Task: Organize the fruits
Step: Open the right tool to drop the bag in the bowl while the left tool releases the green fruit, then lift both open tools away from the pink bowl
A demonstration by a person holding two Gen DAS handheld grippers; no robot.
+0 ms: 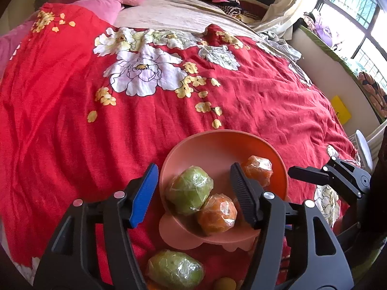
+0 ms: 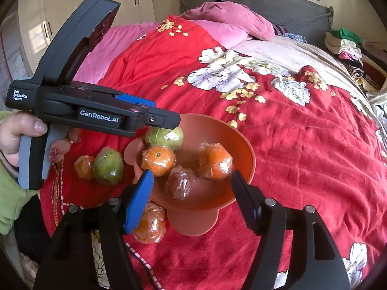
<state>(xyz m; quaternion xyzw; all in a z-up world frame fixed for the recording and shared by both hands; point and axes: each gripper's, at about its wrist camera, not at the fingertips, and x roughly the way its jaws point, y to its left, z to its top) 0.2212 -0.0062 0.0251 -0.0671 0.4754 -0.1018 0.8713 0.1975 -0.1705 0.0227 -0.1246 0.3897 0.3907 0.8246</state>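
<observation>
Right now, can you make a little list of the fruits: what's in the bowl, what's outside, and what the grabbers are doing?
bowl: orange bowl on the red bedspread
inside: one green fruit, three wrapped oranges
outside: one green fruit, two oranges
left gripper: open, empty, over the bowl
right gripper: open, empty

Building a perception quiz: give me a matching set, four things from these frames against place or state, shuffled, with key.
Things:
1. green fruit
2. bowl
3. left gripper
4. pink pillow

Place or state:
A. at the head of the bed
B. open, over the bowl
C. on the blanket, beside the bowl
D. holds wrapped oranges and a green fruit

Pairs: 1-C, 2-D, 3-B, 4-A
</observation>
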